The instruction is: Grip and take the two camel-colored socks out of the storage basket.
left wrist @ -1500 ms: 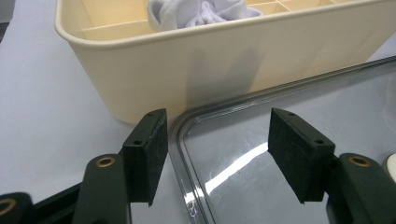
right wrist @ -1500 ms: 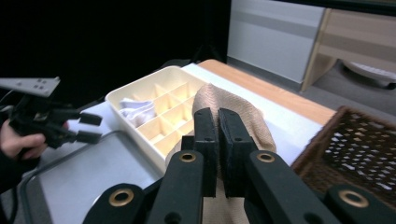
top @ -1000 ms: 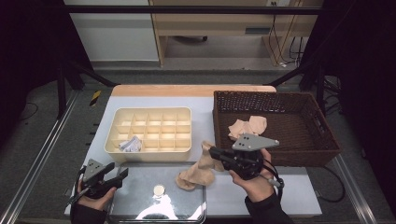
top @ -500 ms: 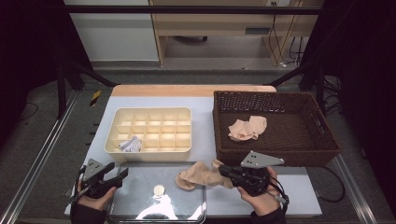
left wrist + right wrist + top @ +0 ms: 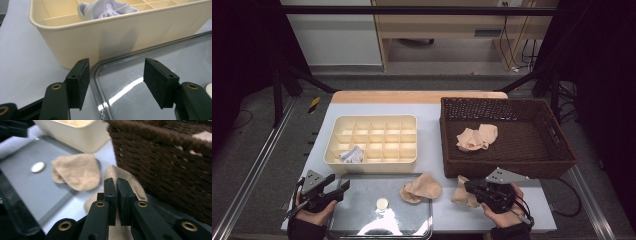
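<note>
At lower right, the right gripper (image 5: 467,188) pinches a soft, light beige sock (image 5: 460,192) by its edge; the left gripper (image 5: 343,186) is open.

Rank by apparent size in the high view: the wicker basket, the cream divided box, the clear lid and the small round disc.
1. wicker basket
2. cream divided box
3. clear lid, looking close to the box, so that order is unsure
4. small round disc
</note>
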A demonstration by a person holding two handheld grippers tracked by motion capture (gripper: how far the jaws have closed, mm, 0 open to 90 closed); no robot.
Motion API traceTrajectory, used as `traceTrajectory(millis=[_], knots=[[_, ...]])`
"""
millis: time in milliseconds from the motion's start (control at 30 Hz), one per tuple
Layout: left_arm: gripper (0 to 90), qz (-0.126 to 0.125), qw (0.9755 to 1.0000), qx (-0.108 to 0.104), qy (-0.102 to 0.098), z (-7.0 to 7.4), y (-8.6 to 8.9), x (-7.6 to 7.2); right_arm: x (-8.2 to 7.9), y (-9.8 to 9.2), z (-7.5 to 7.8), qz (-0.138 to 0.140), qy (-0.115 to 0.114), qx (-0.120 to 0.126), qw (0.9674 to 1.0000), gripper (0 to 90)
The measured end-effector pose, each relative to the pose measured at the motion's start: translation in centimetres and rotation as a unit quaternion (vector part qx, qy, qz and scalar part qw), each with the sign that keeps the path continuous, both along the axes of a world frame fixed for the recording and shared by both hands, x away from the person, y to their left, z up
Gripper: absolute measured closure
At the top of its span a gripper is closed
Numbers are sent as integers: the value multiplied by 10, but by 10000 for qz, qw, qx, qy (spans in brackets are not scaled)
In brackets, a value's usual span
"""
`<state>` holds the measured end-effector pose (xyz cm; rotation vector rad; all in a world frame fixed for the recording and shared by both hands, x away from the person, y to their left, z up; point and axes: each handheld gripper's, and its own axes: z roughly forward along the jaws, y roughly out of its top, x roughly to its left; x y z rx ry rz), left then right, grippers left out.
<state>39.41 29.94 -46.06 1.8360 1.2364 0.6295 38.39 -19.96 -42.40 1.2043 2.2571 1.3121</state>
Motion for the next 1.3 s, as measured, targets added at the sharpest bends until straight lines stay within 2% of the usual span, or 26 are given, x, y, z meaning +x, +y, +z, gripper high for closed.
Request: traceTrajectory(millis=[133,233,367,433,533,700,800,933,1133,1300], knots=[[376,-21,10000,17,-8,0,-1,0,5,-3,-11,-165,86,-134,9997,870],[384,-57,10000,67,-14,-1,-2,1,10,-4,-20,-317,126,-376,9987,869],[402,-107,9998,98,-102,0,-3,0,16,-6,-30,-449,184,-450,9978,865],[413,-109,9998,137,-127,0,-3,0,18,-6,-34,-476,169,-499,9975,860],[441,-91,9996,198,-170,0,-4,0,22,-4,-40,-518,156,-716,9960,847],[481,-106,9996,178,-214,2,-3,0,26,-5,-45,-550,216,-823,9949,837],[488,-137,9993,210,-271,2,-4,0,26,-7,-45,-592,189,-834,9946,819],[498,-230,9991,94,-337,3,-4,-1,24,-9,-42,-656,147,-758,9949,793],[499,-334,9989,-15,-330,5,-5,-1,17,-11,-32,-668,-58,-628,9958,780],[498,-344,9984,-53,-454,13,-6,-3,14,-13,-26,-692,-209,-578,9957,785]])
